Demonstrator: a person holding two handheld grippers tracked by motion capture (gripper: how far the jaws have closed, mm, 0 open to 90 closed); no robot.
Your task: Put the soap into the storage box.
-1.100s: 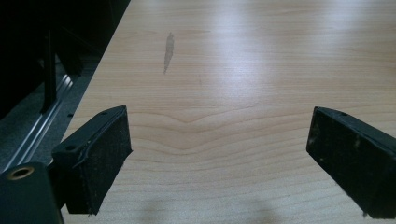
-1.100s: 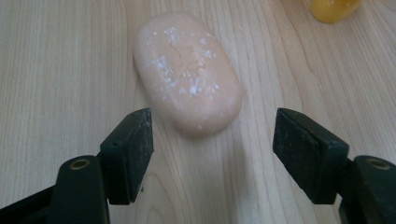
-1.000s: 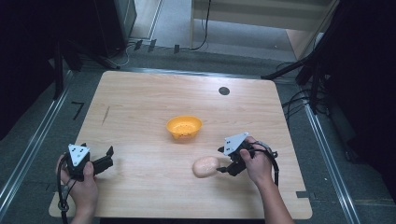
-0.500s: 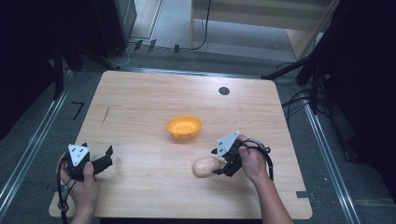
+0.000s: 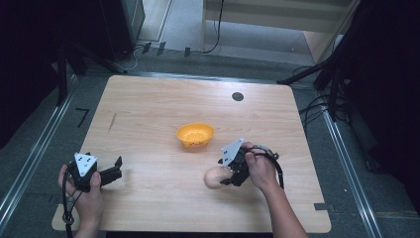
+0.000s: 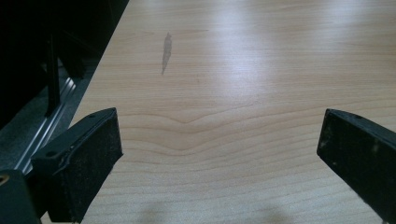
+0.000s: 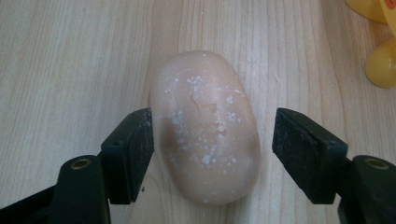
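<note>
A pale pink oval lump (image 5: 214, 178), dusted with white specks, lies on the wooden table (image 5: 148, 104) near the front right. My right gripper (image 5: 229, 174) is open and straddles the lump (image 7: 205, 128), one jaw on each side; the left pad seems to touch it and the right pad stands off. An orange bowl (image 5: 195, 135) sits at the table's middle, behind the lump. My left gripper (image 5: 115, 167) rests low at the front left, open, with bare wood (image 6: 219, 121) between its jaws.
A small black round disc (image 5: 237, 96) lies near the table's back right. A dark streak (image 6: 166, 46) marks the wood at the left side. Part of the orange bowl (image 7: 380, 70) shows at the right gripper view's upper right. Metal rails run along both table sides.
My right gripper has moved left and down toward the pink lump and now has its jaws around it. The left gripper has stayed put.
</note>
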